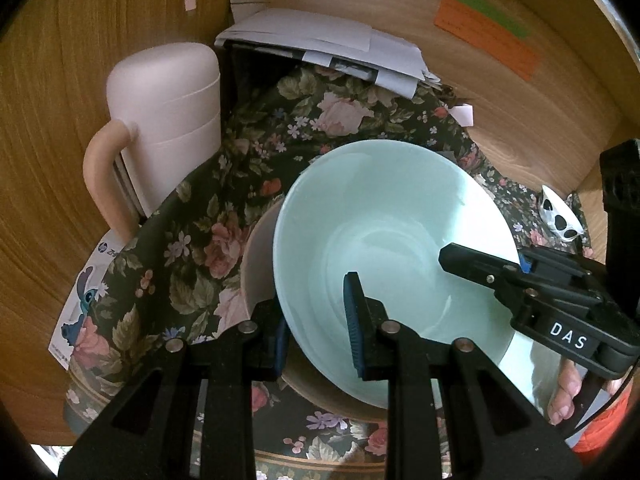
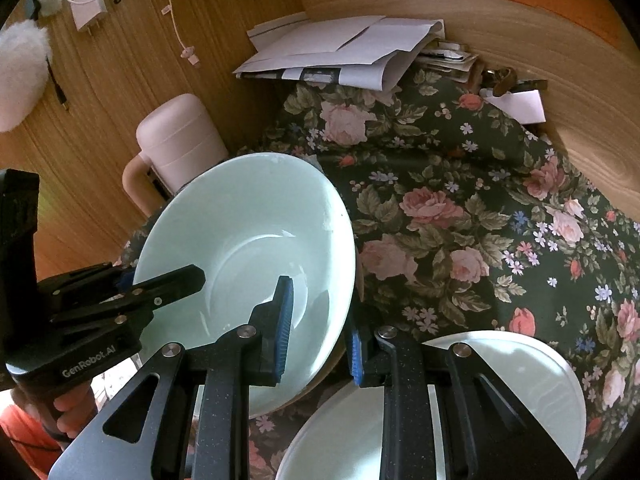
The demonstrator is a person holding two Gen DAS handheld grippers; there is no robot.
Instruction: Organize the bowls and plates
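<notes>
On the desk (image 2: pixel 208 56), wood-grain top and walls, a dark floral cloth (image 2: pixel 460 216) covers the middle ground.

- Mint bowl (image 1: pixel 392 248): tilted, lifted by its rim on two sides, its lower edge over a beige bowl (image 1: pixel 256 264) that sits on the cloth beneath it. From the right wrist view the mint bowl fills the 9 to 10 o'clock half.
- Pale plate (image 2: pixel 532 376): on the cloth at 5 o'clock in the right wrist view, just beside the bowls, partly behind the tool's arm.
- Pink lidded container (image 1: pixel 168 120) with curved handle: 10 o'clock in the left wrist view, off the cloth edge, near the bowls.
- Paper stack (image 1: pixel 320 44): 12 o'clock, against the back wall.
- Left tool (image 1: pixel 318 324): narrow, clamped on the mint bowl's near rim, one blue pad inside, one outside.
- Right tool (image 2: pixel 320 328): narrow, clamped on the opposite rim the same way.
- Each tool shows in the other's view, reaching into the bowl; fingers of a hand (image 1: pixel 566 390) grip the right one's handle.
- Orange notes (image 1: pixel 488 36): on the wall, 1 o'clock.
</notes>
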